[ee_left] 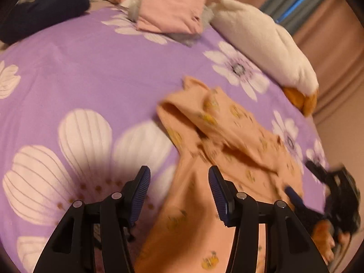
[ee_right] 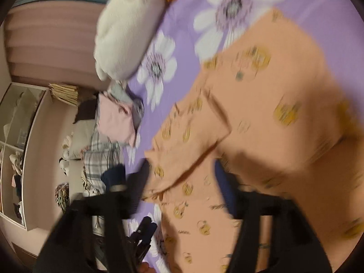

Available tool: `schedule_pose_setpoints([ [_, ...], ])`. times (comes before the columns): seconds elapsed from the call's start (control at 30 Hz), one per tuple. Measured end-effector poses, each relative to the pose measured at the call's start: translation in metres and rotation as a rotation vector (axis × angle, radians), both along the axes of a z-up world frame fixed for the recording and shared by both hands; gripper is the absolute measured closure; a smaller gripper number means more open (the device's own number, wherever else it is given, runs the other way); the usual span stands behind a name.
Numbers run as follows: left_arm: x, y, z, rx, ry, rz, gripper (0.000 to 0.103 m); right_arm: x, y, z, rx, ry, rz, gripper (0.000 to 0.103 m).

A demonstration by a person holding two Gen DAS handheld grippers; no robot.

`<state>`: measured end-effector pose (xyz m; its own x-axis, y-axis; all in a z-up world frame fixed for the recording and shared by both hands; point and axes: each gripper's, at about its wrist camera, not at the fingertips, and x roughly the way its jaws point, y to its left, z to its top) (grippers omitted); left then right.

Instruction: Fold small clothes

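Both fingers of our left gripper point(ee_left: 179, 182) and right gripper point(ee_right: 182, 177) stand released above the peach printed garment point(ee_left: 227, 136) on the purple floral bedsheet point(ee_left: 91, 68).

Bedroom in a home. Bed spread with a lilac sheet point(ee_left: 95, 68) printed with large white daisies. White plush toy point(ee_left: 261, 43) with an orange beak lies on it, beside a folded pink garment point(ee_left: 170, 6) on something grey. Plaid bedding point(ee_right: 102, 157) and a dark garment point(ee_left: 43, 9) at the bed's far end. Pinkish curtains point(ee_left: 336, 52) over a window. A glass-fronted cabinet point(ee_right: 16, 150) against the wall, holding what look like small toys or clothes; the view is blurred there.
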<state>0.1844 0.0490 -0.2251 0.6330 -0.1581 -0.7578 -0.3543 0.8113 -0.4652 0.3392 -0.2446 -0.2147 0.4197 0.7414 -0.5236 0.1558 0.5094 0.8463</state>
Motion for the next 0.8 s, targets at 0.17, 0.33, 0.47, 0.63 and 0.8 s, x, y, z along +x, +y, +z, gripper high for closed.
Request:
schedule_pose_setpoints([
  [0.17, 0.002, -0.017, -0.008, -0.025, 0.043, -0.069, 0.052, 0.017, 0.009, -0.034, 0.023, 0.064, -0.105, 0.053],
  [0.33, 0.012, -0.029, -0.011, 0.082, 0.039, -0.079, 0.052, 0.023, 0.006, -0.025, 0.044, -0.058, -0.179, 0.092],
  [0.47, 0.010, -0.020, -0.013, 0.052, 0.024, -0.048, 0.052, 0.019, -0.007, -0.012, 0.048, -0.099, -0.241, 0.096],
  [0.63, 0.017, -0.020, -0.016, 0.062, 0.014, -0.016, 0.052, 0.004, -0.041, 0.028, -0.119, -0.231, -0.276, 0.096],
  [0.8, 0.025, -0.027, -0.021, 0.160, -0.019, 0.001, 0.052, -0.004, -0.073, 0.018, -0.228, -0.208, -0.280, 0.095],
])
